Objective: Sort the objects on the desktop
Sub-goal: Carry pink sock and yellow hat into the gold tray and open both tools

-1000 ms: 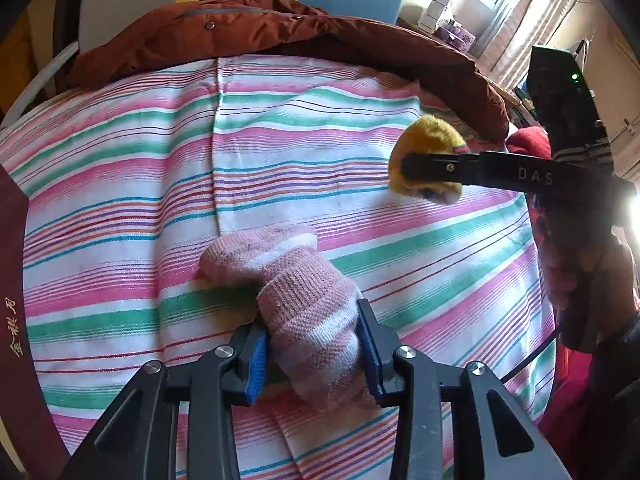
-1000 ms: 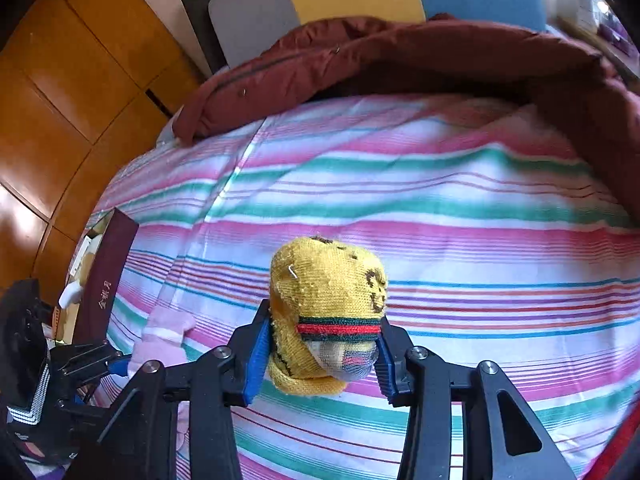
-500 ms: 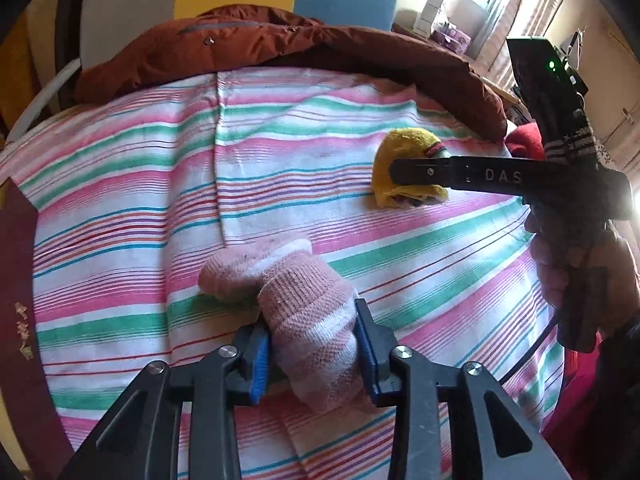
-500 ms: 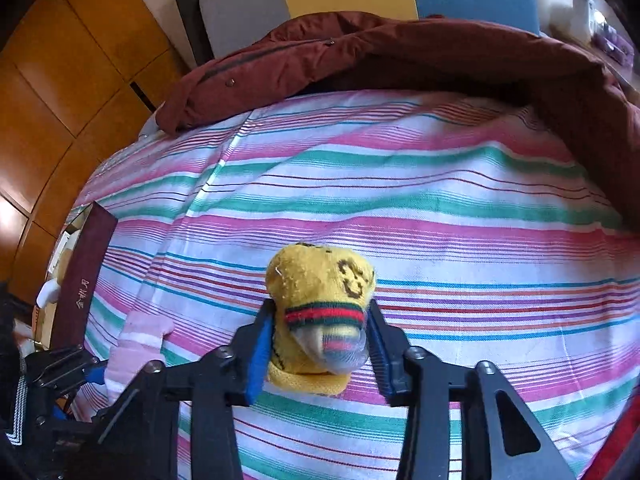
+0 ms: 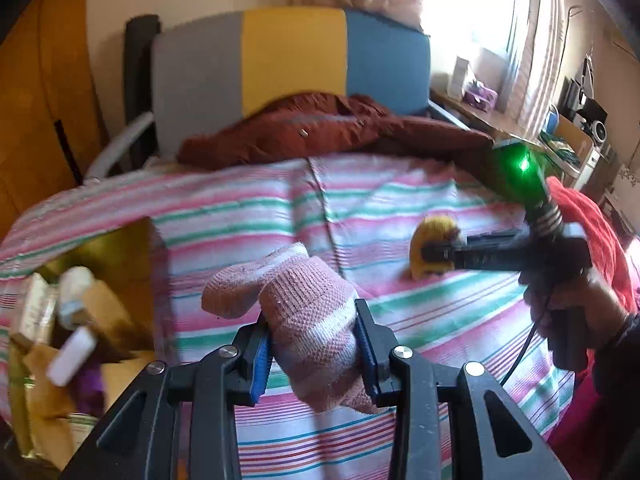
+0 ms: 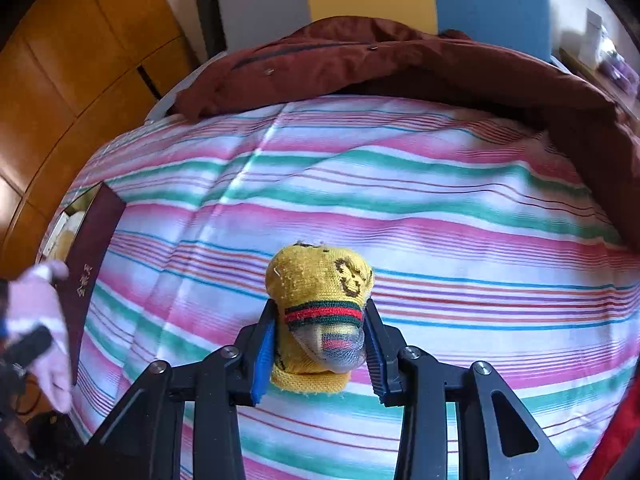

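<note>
Left gripper (image 5: 316, 344) clamping pink sock (image 5: 308, 320), right gripper (image 6: 320, 344) clamping yellow sock (image 6: 320, 300)

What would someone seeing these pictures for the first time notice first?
Probably the two socks, each clamped in a gripper over the striped bedspread: a pink sock in the left gripper and a yellow sock with a red-and-green band in the right gripper. Next, the rust-brown jacket heaped along the far edge, below a grey, yellow and blue headboard.

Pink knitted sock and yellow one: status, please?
Left tool shut on pink knitted sock. Right tool shut on yellow knitted sock. Nothing blocking.
</note>
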The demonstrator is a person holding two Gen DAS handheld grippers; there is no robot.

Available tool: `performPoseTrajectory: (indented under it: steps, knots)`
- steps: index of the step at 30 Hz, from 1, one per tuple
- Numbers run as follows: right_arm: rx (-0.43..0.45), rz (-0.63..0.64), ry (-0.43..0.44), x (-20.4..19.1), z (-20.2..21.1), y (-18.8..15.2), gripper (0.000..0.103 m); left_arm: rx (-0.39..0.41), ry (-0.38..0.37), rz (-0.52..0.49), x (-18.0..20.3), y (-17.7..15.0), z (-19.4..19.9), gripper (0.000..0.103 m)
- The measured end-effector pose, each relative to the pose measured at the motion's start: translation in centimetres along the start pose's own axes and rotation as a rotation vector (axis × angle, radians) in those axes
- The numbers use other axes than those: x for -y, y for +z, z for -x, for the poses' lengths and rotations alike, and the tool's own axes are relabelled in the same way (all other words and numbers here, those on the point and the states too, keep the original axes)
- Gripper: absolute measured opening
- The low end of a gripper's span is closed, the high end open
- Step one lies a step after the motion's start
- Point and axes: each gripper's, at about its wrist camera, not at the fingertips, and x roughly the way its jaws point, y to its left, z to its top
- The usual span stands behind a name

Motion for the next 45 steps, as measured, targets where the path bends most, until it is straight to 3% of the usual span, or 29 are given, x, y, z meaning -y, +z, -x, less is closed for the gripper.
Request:
performPoseTrajectory:
  steps: [11, 21, 32, 36, 45]
  knots:
    - [-0.026, 0.017, 0.043, -6.5, -0.6, -0.5, 0.040, 0.064, 0.076, 0.048, -4.5, -1.2, 3.2, 0.036]
    - [0.009, 0.072, 0.129, -14.6, 0.6, -1.1, 0.040, 0.083, 0.171, 0.150, -10.5, -3.0, 4.7, 0.036]
    - [0.091, 0.107, 0.280, -23.4, 2.5, -0.4, 0.040, 0.064, 0.229, 0.290, -17.5, -6.1, 5.4, 0.036]
    - [0.103, 0.150, 0.299, -26.7, 2.3, 0.2, 0.040, 0.055, 0.266, 0.347, -20.3, -7.9, 5.9, 0.036]
    - [0.084, 0.189, 0.345, -31.2, -0.5, 2.2, 0.040, -0.018, 0.259, 0.389, -22.3, -10.4, 3.8, 0.036]
